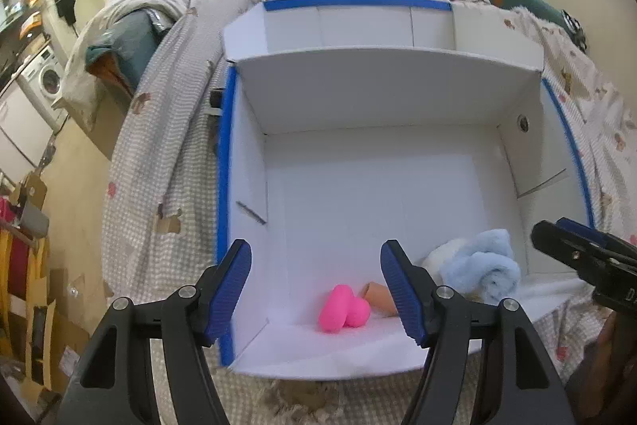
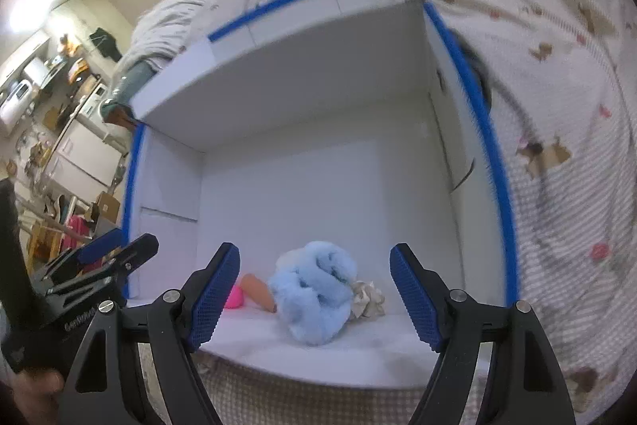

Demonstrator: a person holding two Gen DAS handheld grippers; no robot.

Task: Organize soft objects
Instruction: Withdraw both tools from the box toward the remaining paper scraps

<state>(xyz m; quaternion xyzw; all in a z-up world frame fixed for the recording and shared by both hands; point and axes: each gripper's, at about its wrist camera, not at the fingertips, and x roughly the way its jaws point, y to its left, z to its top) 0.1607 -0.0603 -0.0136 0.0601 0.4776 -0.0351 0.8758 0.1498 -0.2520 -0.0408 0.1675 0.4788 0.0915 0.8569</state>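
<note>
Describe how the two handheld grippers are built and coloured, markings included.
Both match: the left gripper and right gripper have black plastic arms with triangular cut-outs and silver round screws, ending in blue pads with a fine ribbed grip texture. White lettering marks each black body, too partial to read. No cables or sleeves show.

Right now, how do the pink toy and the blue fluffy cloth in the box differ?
The pink toy is smooth, bright and small; the blue fluffy cloth is shaggy, pale and bulkier. The toy lies nearer the box's left wall, the cloth nearer its right. Both rest on the white box floor near its front edge.
</note>
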